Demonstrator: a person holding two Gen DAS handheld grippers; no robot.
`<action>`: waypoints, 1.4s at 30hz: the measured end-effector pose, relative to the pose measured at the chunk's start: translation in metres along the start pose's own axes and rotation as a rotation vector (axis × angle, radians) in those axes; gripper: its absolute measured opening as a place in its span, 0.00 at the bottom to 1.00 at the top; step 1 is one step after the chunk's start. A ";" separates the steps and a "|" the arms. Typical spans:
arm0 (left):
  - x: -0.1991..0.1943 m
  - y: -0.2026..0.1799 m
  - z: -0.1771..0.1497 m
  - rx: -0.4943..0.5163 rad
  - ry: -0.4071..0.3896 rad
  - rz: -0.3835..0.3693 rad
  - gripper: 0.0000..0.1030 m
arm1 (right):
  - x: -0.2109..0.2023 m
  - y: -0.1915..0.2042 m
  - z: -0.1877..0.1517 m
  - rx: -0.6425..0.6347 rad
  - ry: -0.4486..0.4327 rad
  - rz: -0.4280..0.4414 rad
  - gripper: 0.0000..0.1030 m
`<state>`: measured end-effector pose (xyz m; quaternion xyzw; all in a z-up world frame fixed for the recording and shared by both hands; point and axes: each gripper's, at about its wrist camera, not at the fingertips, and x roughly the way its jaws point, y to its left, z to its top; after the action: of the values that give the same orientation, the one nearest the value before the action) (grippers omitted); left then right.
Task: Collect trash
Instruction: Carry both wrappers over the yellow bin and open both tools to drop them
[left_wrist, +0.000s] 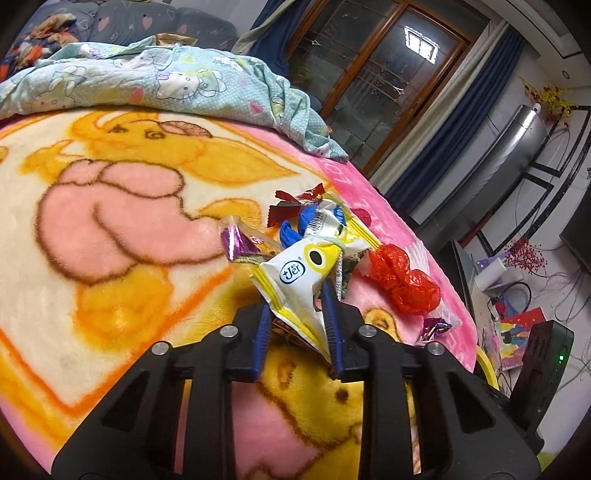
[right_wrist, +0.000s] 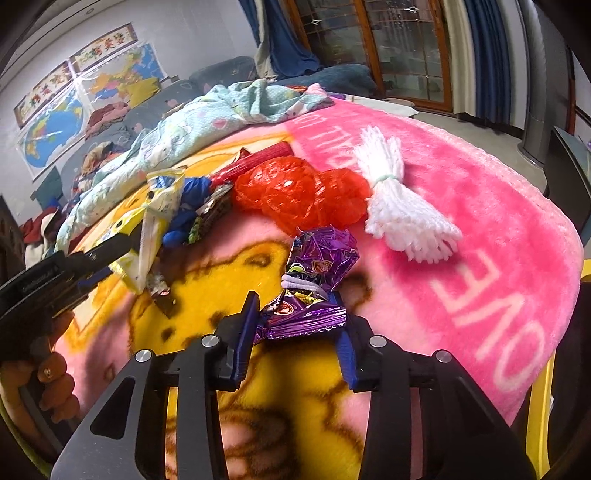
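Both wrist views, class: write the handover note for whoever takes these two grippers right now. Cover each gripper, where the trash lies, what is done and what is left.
Left gripper: shut on the yellow-and-white snack wrapper, lifted slightly off the blanket.
Right gripper: fingers either side of the purple foil wrapper; whether they have closed on it cannot be told.
Still on the blanket: red plastic bag, white yarn bundle, blue and red wrappers in the pile behind.
Done: one wrapper gripped. No bin is visible.
Left: secure the purple wrapper, carry both away, then clear the rest.
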<state>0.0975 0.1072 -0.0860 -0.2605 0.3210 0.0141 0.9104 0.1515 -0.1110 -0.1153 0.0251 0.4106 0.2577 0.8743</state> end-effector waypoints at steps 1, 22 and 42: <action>-0.002 -0.001 -0.001 0.005 0.000 -0.002 0.16 | -0.001 0.002 -0.002 -0.011 0.002 0.003 0.35; -0.049 -0.033 0.010 0.101 -0.100 -0.061 0.12 | -0.045 0.029 -0.002 -0.135 -0.073 0.066 0.34; -0.055 -0.100 -0.006 0.239 -0.098 -0.161 0.12 | -0.106 -0.014 0.020 -0.093 -0.200 -0.037 0.34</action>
<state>0.0695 0.0256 -0.0112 -0.1743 0.2536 -0.0847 0.9477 0.1162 -0.1694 -0.0308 0.0027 0.3094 0.2566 0.9156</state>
